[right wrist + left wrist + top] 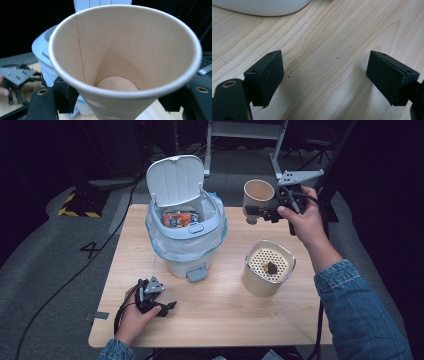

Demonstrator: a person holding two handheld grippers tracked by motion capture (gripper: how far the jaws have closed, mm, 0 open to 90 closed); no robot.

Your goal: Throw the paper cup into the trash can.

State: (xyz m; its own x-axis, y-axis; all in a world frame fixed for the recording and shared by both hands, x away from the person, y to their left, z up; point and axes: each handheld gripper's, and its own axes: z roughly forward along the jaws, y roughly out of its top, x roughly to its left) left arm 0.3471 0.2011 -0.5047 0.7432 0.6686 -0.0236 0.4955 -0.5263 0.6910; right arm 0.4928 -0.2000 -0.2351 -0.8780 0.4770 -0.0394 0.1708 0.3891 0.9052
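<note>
A tan paper cup [258,194] is held above the table's far right, with my right gripper [260,213] shut on its lower wall. In the right gripper view the cup [130,50] tips its mouth toward the camera and is empty inside, my right gripper [117,102] clamping it from both sides. My left gripper [168,308] rests low near the front left of the wooden table [225,315]. Its jaws are wide apart in the left gripper view, where my left gripper [324,65] has nothing but bare wood between them.
A white pedal bin [187,227] with a plastic liner stands mid-table, lid up, a colourful packet [179,218] inside. A cream container [268,268] with a perforated insert and a dark lump [272,267] sits front right. The bin's base [262,6] lies beyond the left jaws.
</note>
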